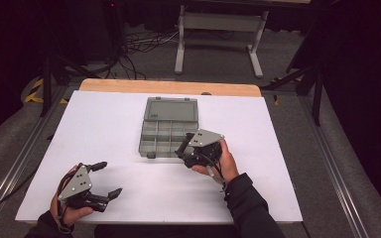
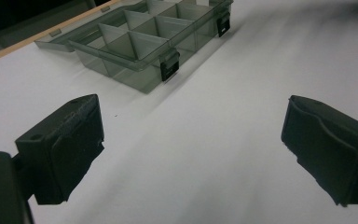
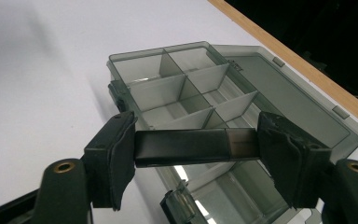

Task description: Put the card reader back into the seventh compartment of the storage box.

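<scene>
Right gripper (image 3: pixel 196 149) clamps a dark flat stick (image 3: pixel 193 147) lengthwise above the open compartment box (image 3: pixel 177 74). Left gripper (image 2: pixel 191 154) jaws apart, empty, over the table (image 2: pixel 214 93).

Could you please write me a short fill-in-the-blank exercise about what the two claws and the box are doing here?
1. The right claw is shut on a dark ____ bar.
2. The lid of the compartment box lies ____.
3. The left claw has its jaws ____ and holds nothing.
4. The box rests on a ____ table.

Missing words: rectangular; open; open; white

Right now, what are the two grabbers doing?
Left gripper: open, holding nothing.
Right gripper: shut on a dark flat bar, over the open organizer box.
</scene>
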A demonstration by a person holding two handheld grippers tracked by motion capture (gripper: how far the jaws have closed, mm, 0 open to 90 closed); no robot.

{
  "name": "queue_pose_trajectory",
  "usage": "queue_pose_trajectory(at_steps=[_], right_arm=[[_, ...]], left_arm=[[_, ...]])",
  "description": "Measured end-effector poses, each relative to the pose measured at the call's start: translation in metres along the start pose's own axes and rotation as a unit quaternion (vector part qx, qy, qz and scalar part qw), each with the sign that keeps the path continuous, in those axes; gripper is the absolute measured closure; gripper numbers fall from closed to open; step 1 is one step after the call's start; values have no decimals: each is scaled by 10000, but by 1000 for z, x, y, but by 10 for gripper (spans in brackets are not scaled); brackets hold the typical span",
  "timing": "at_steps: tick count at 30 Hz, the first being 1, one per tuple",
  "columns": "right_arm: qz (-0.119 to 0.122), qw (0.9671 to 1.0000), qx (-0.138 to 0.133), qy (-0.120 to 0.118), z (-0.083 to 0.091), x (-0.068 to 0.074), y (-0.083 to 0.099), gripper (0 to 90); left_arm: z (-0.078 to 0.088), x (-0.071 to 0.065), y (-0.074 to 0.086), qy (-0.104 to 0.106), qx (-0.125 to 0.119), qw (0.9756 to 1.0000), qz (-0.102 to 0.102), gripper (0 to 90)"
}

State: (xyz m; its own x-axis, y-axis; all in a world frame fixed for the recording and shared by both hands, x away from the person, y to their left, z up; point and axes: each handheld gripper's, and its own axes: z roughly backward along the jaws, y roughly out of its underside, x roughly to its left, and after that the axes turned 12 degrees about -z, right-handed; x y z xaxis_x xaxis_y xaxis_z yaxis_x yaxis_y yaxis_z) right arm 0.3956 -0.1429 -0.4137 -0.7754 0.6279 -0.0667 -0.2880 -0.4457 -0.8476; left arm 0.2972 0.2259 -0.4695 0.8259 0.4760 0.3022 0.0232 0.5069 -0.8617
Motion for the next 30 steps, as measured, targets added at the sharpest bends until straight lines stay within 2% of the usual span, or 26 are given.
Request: queue_pose_trajectory(at_steps=[11,30], right_arm=[[-27,9999,88,118,-13,-5,-9,311],[-223,9993,281,124,-31,-7,-9,310]], left_arm=[[0,-1,-1,-2,-19,10000,-48,63],[-1,-3,-1,7,39,9999,-127,63]])
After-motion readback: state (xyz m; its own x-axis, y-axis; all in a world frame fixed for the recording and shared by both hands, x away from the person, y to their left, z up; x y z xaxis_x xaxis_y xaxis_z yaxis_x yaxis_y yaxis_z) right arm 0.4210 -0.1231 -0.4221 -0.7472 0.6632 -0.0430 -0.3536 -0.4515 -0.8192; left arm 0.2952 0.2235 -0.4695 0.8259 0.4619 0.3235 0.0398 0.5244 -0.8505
